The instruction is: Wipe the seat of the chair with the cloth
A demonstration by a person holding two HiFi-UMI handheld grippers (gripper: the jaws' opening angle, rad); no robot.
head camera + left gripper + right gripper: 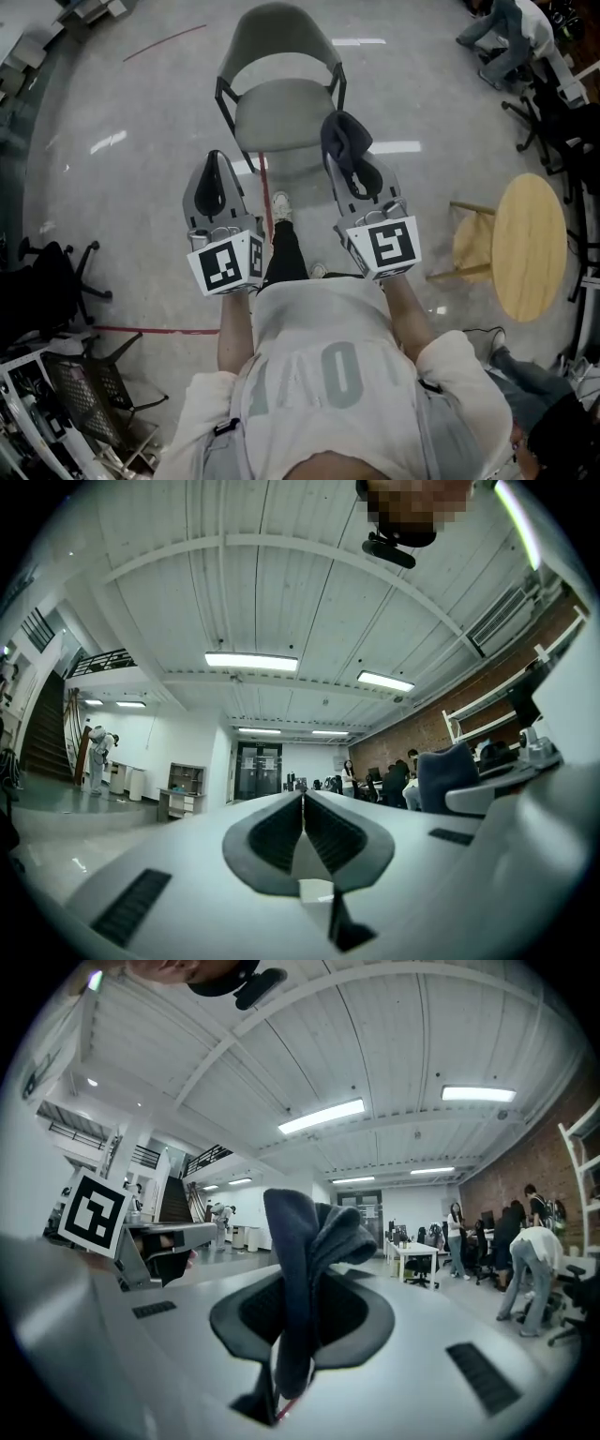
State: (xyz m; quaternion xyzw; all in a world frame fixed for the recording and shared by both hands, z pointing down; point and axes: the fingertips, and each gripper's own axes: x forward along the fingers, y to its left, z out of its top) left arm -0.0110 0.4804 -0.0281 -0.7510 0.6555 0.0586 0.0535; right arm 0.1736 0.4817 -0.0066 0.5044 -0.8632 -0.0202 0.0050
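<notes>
Right gripper view, soft rumpled cloth [307, 1241] clamped in jaws, left gripper [303, 799] jaws together

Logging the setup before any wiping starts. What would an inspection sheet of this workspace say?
Surface: chair seat grey and bare.
Job's things: dark cloth, bunched, pinched in the right gripper.
Clutter: nothing seen on the seat.
Grippers: left gripper shut, empty; right gripper shut on the cloth.
Cables: nothing seen near the chair.
Surroundings: round wooden table to the right, red tape on the floor, people at desks beyond.
</notes>
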